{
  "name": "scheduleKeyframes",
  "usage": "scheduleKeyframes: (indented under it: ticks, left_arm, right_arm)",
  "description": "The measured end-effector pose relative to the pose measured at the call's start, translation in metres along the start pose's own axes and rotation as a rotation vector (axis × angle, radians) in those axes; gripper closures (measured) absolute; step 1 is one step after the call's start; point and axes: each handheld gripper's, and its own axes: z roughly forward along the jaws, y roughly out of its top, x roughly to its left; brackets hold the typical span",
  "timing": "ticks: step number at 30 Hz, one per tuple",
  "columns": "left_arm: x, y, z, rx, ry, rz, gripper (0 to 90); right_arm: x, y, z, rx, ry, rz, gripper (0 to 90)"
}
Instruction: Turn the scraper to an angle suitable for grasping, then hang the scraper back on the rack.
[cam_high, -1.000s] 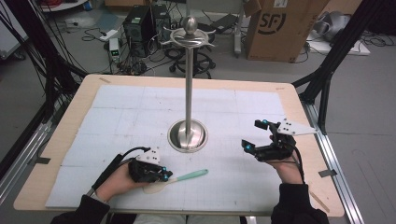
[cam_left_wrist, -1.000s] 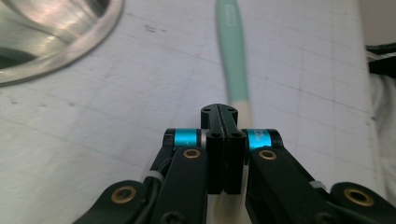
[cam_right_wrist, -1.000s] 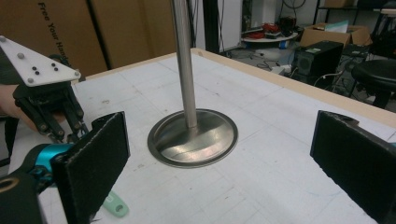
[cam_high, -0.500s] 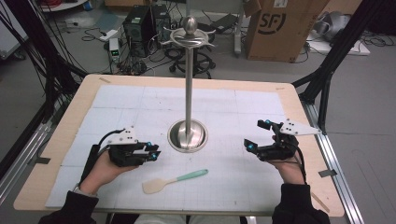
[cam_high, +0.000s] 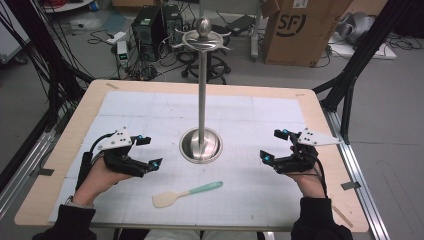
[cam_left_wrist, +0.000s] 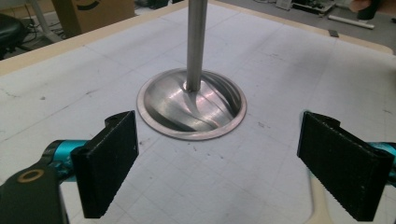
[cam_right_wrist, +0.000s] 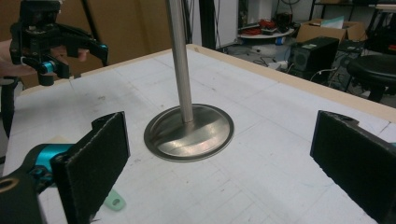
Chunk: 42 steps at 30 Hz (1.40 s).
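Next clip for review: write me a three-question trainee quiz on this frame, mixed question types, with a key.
1. True or false: the spatula is clamped in the left gripper.
2. Which is nearest the person's edge of the table? A) the metal stand B) the spatula C) the right gripper
3. Fill in: the spatula's pale blade points toward the person's ____ side, its green handle toward the other.

Key:
1. False. The spatula lies flat on the white mat, apart from the left gripper, whose jaws have just been opening and have nothing between them.
2. B.
3. Left.
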Motion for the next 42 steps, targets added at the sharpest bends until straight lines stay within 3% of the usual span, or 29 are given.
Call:
scheduleKeyframes:
  ticks: [13, 16, 19, 20, 23, 30, 35, 42]
  left_arm:
    - [-0.018, 0.005, 0.017, 0.082, -0.066, 0.022, 14.2]
    - [-0.029, 0.008, 0.029, 0.146, -0.106, 0.021, 14.2]
    - [-0.035, 0.009, 0.036, 0.180, -0.119, 0.010, 13.9]
    - [-0.040, 0.009, 0.043, 0.205, -0.137, 0.035, 13.9]
    - [-0.046, 0.009, 0.049, 0.233, -0.154, 0.048, 14.1]
    - [-0.062, 0.006, 0.067, 0.350, -0.164, 0.132, 23.8]
    - [-0.068, 0.007, 0.076, 0.412, -0.168, 0.138, 31.1]
    - [-0.081, 0.011, 0.099, 0.596, -0.187, 0.189, 43.1]
  right_arm:
    - [0.002, 0.001, -0.002, -0.004, 0.003, -0.004, 3.7]
    - [0.003, 0.001, -0.003, -0.013, 0.007, -0.007, 3.8]
    - [0.002, 0.001, -0.004, -0.018, 0.006, -0.001, 3.7]
    - [0.002, 0.001, -0.004, -0.019, 0.008, -0.002, 3.7]
    - [0.003, 0.001, -0.004, -0.021, 0.012, -0.001, 3.7]
    - [0.002, 0.002, -0.006, -0.024, 0.007, 0.002, 3.8]
    - [0.002, 0.002, -0.006, -0.023, 0.008, 0.002, 3.7]
    - [0.002, 0.002, -0.007, -0.023, 0.012, 0.005, 3.8]
